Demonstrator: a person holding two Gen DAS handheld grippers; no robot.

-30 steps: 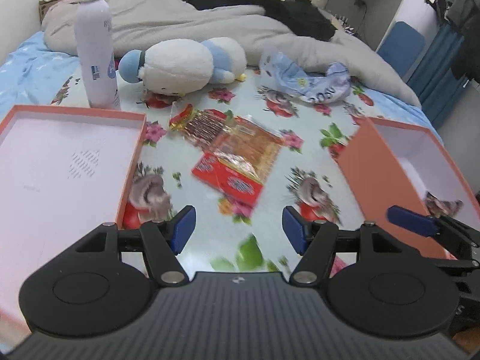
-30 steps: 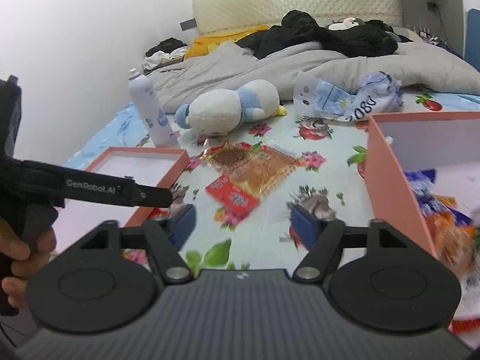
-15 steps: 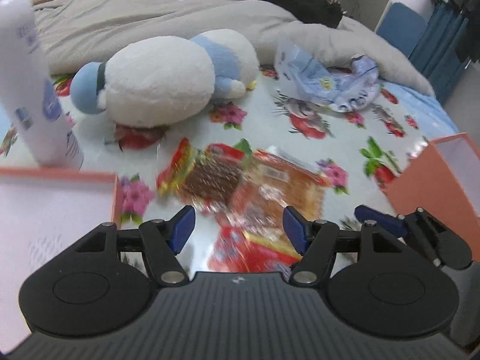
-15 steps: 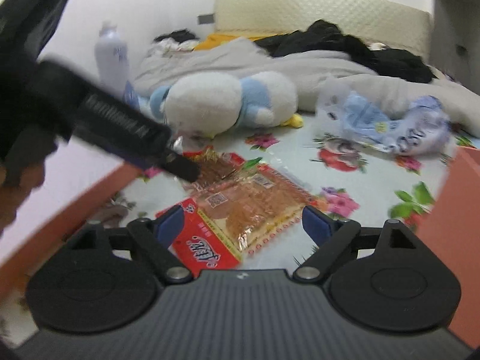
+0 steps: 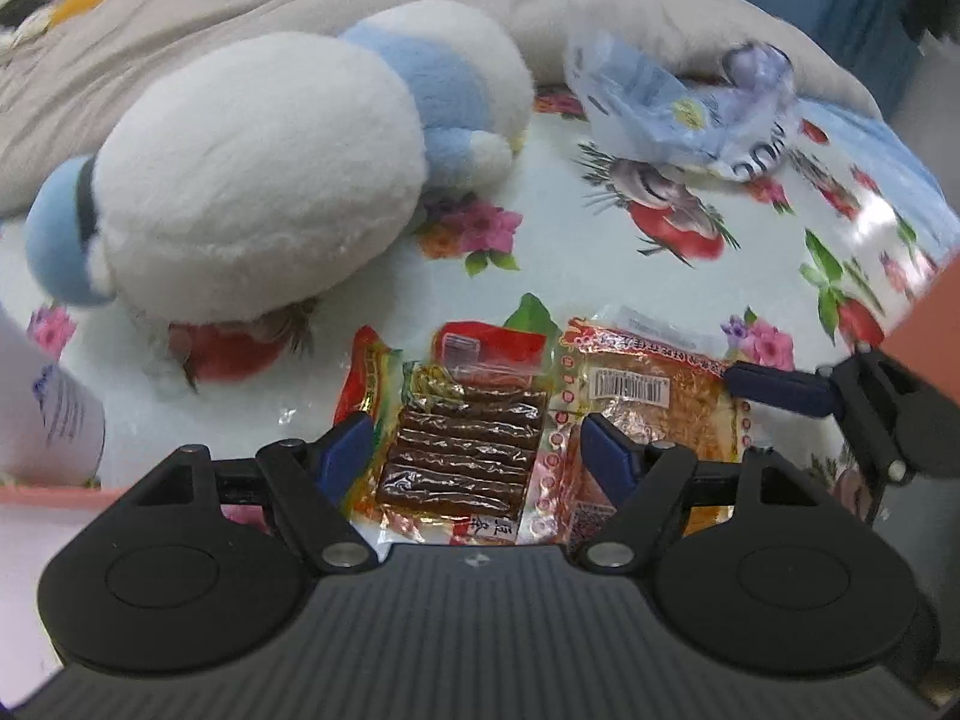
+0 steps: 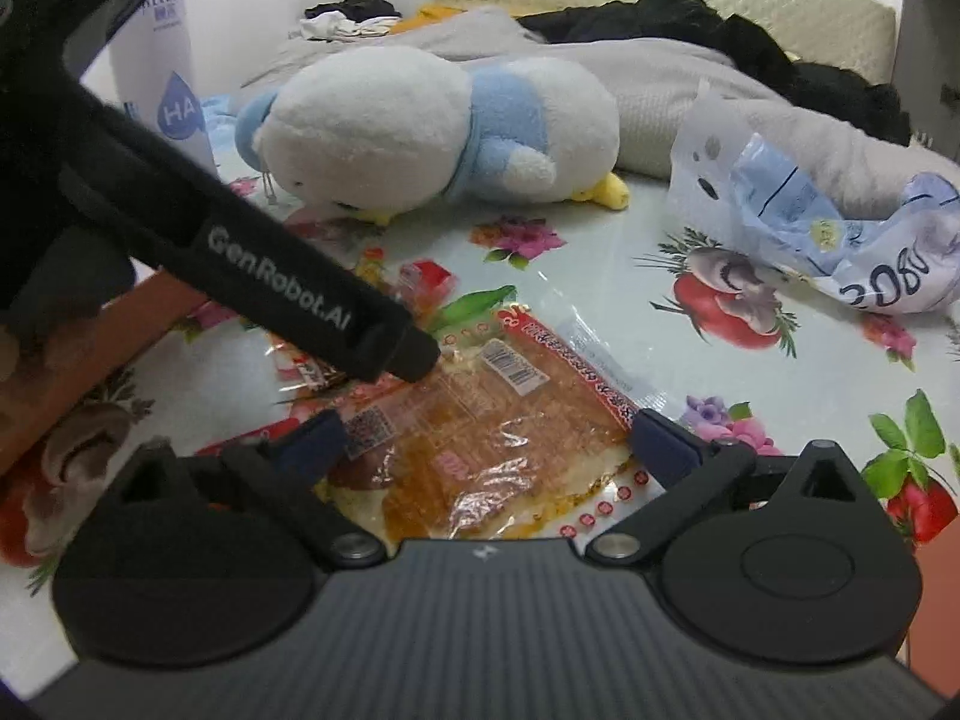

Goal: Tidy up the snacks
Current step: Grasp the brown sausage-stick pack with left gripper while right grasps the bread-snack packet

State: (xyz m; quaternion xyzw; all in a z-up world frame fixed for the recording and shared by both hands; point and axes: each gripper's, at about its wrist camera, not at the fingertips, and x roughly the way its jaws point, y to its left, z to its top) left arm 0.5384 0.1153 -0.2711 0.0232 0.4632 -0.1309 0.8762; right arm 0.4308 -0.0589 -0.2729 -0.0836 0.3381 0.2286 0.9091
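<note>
Two flat snack packets lie side by side on the flowered cloth. A packet of dark brown strips lies between the fingers of my open left gripper. An orange packet with a barcode lies to its right. In the right wrist view the orange packet lies between the fingers of my open right gripper, and the left gripper's black finger reaches over the dark packet. Neither gripper has closed on a packet.
A white and blue plush toy lies just behind the packets. A crumpled blue plastic bag is at the back right. A white bottle stands at the left. Orange box walls show at the left and right.
Both grippers have moved forward and down to the snack packets. The left one now straddles the dark packet and the right one straddles the orange packet. The boxes have slid out to the frame edges.
</note>
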